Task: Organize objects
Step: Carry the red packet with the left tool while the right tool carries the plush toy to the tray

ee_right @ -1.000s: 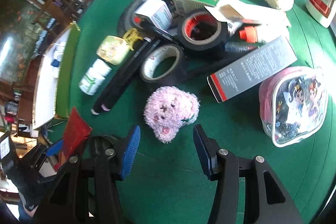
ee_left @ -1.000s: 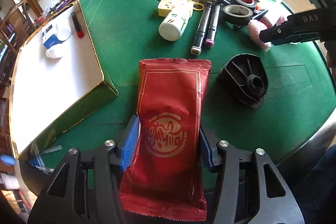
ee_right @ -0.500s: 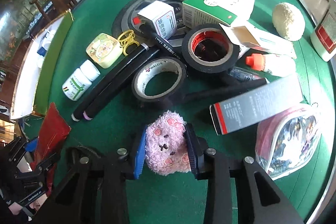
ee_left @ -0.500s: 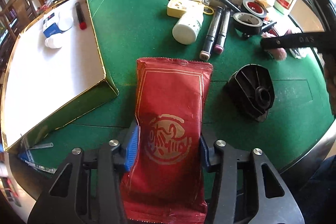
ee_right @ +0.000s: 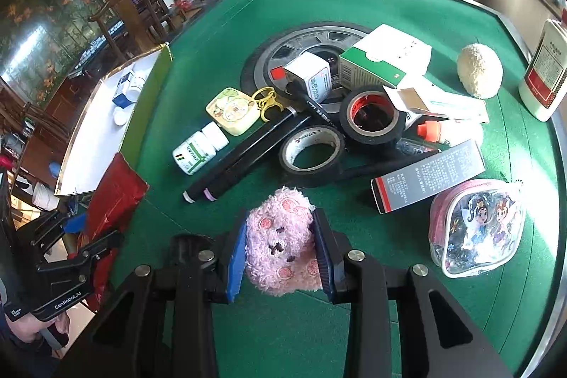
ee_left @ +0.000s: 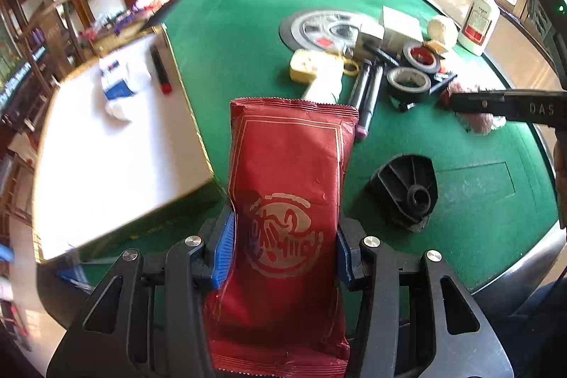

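Table [ee_right: 354, 6]: green felt, cluttered at centre and right.
Box [ee_left: 106, 144]: white-lined, gold-edged, at the table's left; small items at its far end.
Red packet [ee_left: 287, 201]: gripped between the blue pads of the left gripper [ee_left: 283, 248], raised beside the box's corner.
Pink plush toy [ee_right: 280, 247]: clamped by the right gripper [ee_right: 281, 259], near tape rolls [ee_right: 312, 153] and markers [ee_right: 244, 158].

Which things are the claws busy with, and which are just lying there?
In use:
- red packet, pinched in the left claw
- pink fluffy toy, squeezed in the right claw
- white box, already holding a few items

Lying about:
- tape rolls
- pill bottle
- cartoon pouch
- black plastic part
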